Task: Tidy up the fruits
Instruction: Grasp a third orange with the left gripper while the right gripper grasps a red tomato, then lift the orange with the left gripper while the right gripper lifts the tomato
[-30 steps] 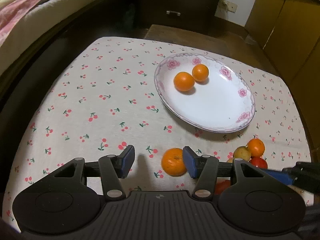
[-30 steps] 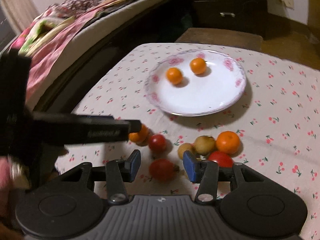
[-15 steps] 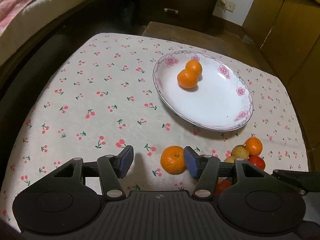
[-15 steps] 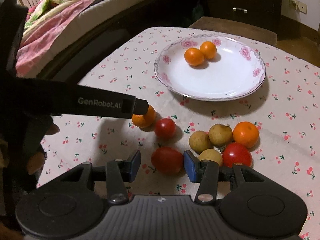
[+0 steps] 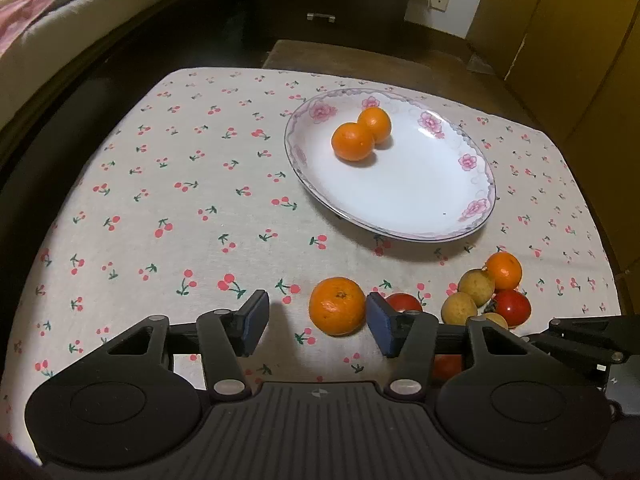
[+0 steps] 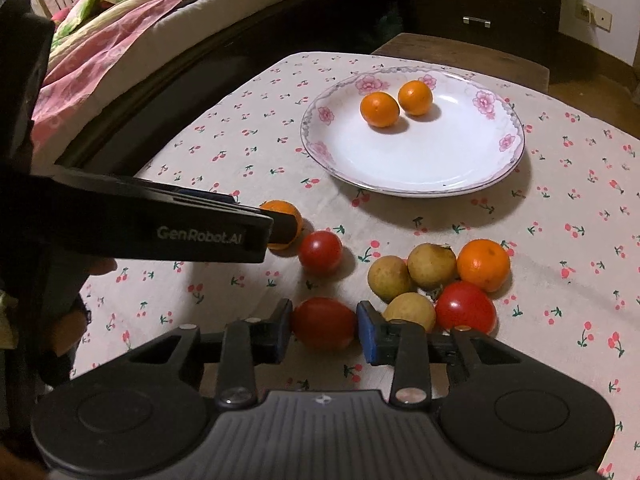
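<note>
A white flowered plate (image 5: 420,200) (image 6: 440,160) holds two oranges (image 5: 353,141) (image 6: 380,109). My left gripper (image 5: 316,322) is open low over the cloth, with a loose orange (image 5: 337,306) between its fingers, close to the right one. My right gripper (image 6: 322,330) is open, its pads on either side of a red tomato (image 6: 323,322) on the cloth. Another tomato (image 6: 320,252), three yellow-brown fruits (image 6: 430,266), an orange (image 6: 483,265) and a third tomato (image 6: 466,307) lie together on the cloth.
The table has a cherry-print cloth (image 5: 160,200). A bed (image 6: 140,28) lies to the left, a dark dresser (image 5: 332,0) and a wooden stool (image 5: 360,60) stand behind. The left gripper's body (image 6: 160,228) crosses the right wrist view.
Both grippers have come lower and closer to the fruit. The tomato now sits between the right fingers, which have narrowed around it. The orange stays between the left fingers.
</note>
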